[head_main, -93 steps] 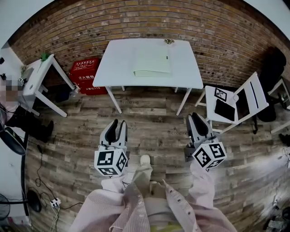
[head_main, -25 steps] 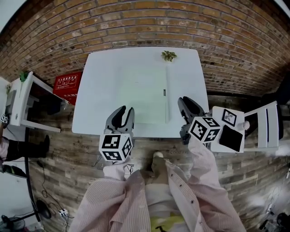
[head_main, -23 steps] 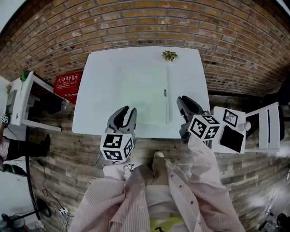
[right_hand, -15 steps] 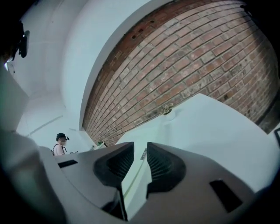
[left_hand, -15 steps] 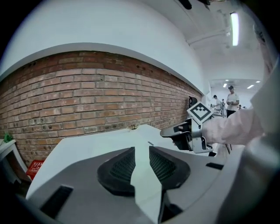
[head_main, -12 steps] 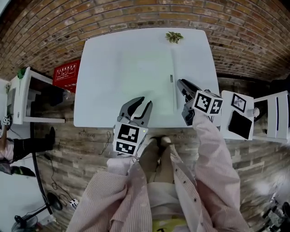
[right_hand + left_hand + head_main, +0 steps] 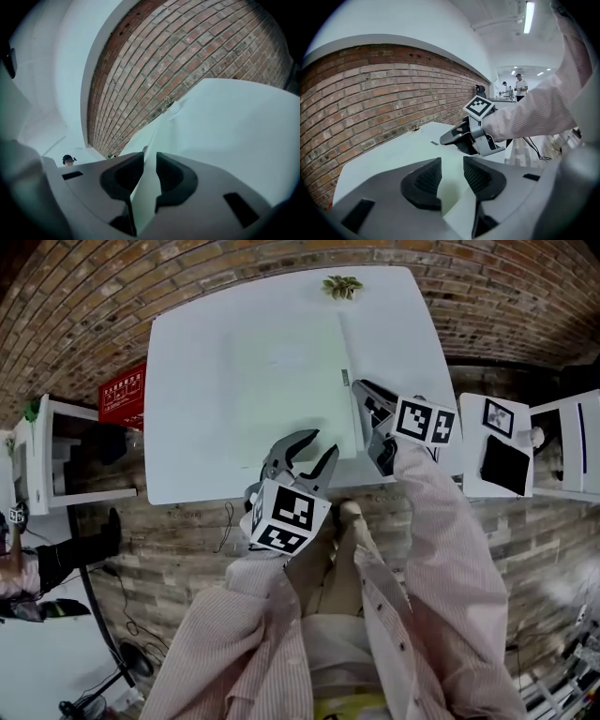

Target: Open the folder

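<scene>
A pale green folder (image 7: 281,381) lies flat and closed on the white table (image 7: 187,427). My left gripper (image 7: 307,448) hovers at the folder's near edge, right of its middle. Its jaws have just been opening; in the left gripper view (image 7: 452,176) only the folder's surface (image 7: 452,199) shows in the gap, untouched by the pads. My right gripper (image 7: 367,418) sits rolled at the folder's right edge. In the right gripper view (image 7: 150,173) its jaws stand a narrow gap apart, with that edge (image 7: 159,136) running through the gap.
A small green sprig (image 7: 341,285) lies at the table's far edge by the brick wall. A red box (image 7: 122,395) and a white shelf (image 7: 47,446) stand left, a white chair with a tablet (image 7: 506,460) right. People (image 7: 519,86) stand far off.
Both grippers have come forward and down from the table's front onto the folder. The left one has swung right to the near edge and spread wider; the right one has settled at the right edge.
</scene>
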Tool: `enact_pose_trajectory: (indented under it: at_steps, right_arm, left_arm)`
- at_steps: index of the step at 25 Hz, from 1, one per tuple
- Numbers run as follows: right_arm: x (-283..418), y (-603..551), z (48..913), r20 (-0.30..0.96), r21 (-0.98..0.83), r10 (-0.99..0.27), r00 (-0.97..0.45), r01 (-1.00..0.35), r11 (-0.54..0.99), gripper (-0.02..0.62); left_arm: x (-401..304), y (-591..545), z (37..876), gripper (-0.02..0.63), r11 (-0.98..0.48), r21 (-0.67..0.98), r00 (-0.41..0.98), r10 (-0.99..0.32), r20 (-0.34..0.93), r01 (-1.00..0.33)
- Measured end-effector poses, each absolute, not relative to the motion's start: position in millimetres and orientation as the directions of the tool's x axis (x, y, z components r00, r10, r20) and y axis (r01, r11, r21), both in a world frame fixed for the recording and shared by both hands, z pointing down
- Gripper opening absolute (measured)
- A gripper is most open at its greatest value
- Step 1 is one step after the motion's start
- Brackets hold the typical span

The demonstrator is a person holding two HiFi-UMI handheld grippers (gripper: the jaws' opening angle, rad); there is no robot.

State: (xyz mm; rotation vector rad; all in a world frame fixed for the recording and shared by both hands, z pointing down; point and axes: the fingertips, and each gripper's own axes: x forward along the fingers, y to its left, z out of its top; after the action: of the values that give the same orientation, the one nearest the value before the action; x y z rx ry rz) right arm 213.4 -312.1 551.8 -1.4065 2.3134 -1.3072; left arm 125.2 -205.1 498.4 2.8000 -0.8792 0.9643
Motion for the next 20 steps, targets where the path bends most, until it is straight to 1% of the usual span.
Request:
enact_pose_trajectory:
  at_steps: [3, 8, 9, 13, 16, 18, 20]
  right_arm:
    - [214.4, -312.8, 552.2, 0.286, -0.746, -0.780, -0.557, -0.640, 0.184, 0.074]
    - [214.6, -312.6, 551.8, 0.284, -0.749, -0.786, -0.550, -0.639, 0.177, 0.074]
    - [214.9, -312.2, 552.1, 0.283, -0.750, -0.787, -0.549, -0.638, 0.175, 0.074]
    - [215.4, -311.8, 553.2, 0.283, -0.754, -0.788, -0.547, -0.635, 0.170, 0.074]
    - [216.1, -312.1, 553.1, 0.283, -0.755, -0.789, -0.545, -0.634, 0.167, 0.074]
    - [216.3, -312.0, 553.5, 0.284, -0.754, -0.790, -0.544, -0.635, 0.166, 0.073]
    - [216.1, -312.4, 553.5, 0.285, -0.755, -0.789, -0.544, -0.635, 0.165, 0.074]
  left_arm:
    - [132.8, -199.0, 503.1, 0.158, -0.865, -0.165, 0.645, -0.468, 0.604, -0.474]
    - [147.7, -182.9, 519.0, 0.231, -0.902, -0.240, 0.633, -0.423, 0.649, -0.358]
    - [149.6, -180.9, 522.8, 0.236, -0.902, -0.271, 0.622, -0.428, 0.655, -0.335]
    - [150.6, -181.3, 539.5, 0.240, -0.869, -0.428, 0.544, -0.490, 0.681, -0.247]
    - [149.9, -184.7, 542.9, 0.235, -0.852, -0.451, 0.519, -0.521, 0.677, -0.267]
    - [148.6, -185.9, 543.5, 0.193, -0.846, -0.448, 0.510, -0.533, 0.675, -0.290]
    - [148.1, -186.3, 542.7, 0.190, -0.843, -0.448, 0.508, -0.537, 0.673, -0.297]
